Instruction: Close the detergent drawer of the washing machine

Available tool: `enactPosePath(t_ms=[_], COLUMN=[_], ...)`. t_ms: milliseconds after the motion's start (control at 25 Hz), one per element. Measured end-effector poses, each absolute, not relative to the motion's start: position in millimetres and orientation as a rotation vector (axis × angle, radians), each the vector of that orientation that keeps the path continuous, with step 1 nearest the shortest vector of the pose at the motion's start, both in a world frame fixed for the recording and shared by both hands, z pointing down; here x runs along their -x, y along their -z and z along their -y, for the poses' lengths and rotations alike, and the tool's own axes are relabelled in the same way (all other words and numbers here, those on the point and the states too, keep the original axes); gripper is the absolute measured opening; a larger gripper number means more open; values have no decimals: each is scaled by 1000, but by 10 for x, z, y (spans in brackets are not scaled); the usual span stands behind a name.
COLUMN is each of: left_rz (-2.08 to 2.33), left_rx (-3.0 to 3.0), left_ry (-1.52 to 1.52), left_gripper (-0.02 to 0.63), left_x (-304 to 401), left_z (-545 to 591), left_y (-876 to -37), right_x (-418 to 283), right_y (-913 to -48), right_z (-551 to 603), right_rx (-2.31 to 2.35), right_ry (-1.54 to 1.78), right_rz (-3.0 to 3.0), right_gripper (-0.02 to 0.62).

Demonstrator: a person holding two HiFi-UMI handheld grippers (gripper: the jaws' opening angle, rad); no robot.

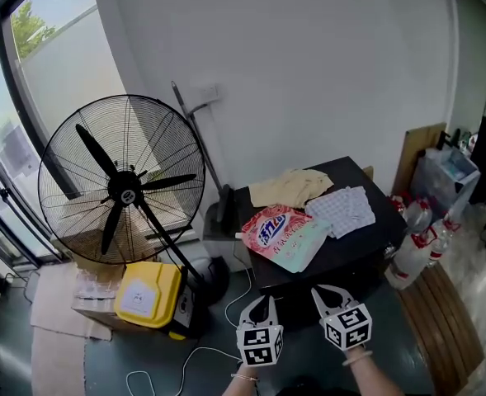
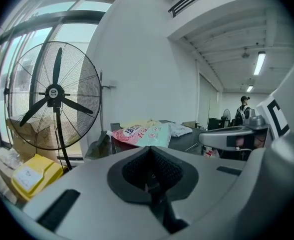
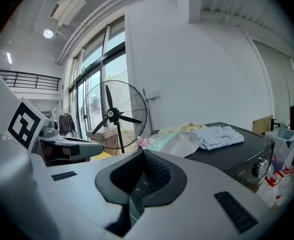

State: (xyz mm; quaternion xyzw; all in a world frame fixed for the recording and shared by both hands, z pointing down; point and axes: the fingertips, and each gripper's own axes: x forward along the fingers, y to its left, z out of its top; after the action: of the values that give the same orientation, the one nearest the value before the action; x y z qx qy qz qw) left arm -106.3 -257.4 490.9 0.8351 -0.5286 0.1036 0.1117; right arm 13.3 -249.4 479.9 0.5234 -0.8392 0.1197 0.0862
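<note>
Seen from above, a black washing machine (image 1: 354, 246) stands against a white wall, and everything else is placed around it.

In front of the machine and apart from it, the person holds two grey plastic grippers low. Each carries a cube printed with black-and-white square markers. The left claw (image 1: 265, 301) is pressed together with nothing between its ribbed black pads, and so is the right claw (image 1: 325, 294). Both point at the machine without touching it, so the approach to the drawer appears not yet begun.

On the machine's flat, smooth lid lies a glossy pink and mint detergent bag (image 1: 284, 236), slumped and soft, probably left there for filling the drawer. Behind it is a crumpled pale yellow cloth (image 1: 290, 186), and beside that a folded white checked cloth (image 1: 342, 209).

The detergent drawer would be on the machine's front panel. The head view looks down too steeply to show that panel. The right gripper view catches only a round knob (image 3: 259, 168) on it, so the drawer cannot be made out.

To the left of the machine stands a large round fan (image 1: 125, 190) with a wire cage and three black blades. A yellow plastic box (image 1: 148, 294) sits on the floor by its base. To the right of the machine are clear spray bottles (image 1: 412, 250) with red tops.
</note>
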Motion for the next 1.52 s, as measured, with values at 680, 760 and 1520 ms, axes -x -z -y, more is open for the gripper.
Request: enactPosePath(t_ms=[680,760,1520], left_rz=[1568,1582,1717], left_rx=[-2531,-2531,-2499], left_ry=[-246,-242,-194], left_gripper=[15,15,15], left_x=[620,588,256], left_z=[1848,1740,1052], left_y=[-4340,-4272,-3882], right_x=[-455,-504,-909], right_y=[-4146,-4104,-3708], right_z=[1806,1705,1151], right_rx=[-1547,-1543,-1486], right_ry=[-231,-227,-100], right_rz=[2630,2636,2712], right_gripper=[24,25,24])
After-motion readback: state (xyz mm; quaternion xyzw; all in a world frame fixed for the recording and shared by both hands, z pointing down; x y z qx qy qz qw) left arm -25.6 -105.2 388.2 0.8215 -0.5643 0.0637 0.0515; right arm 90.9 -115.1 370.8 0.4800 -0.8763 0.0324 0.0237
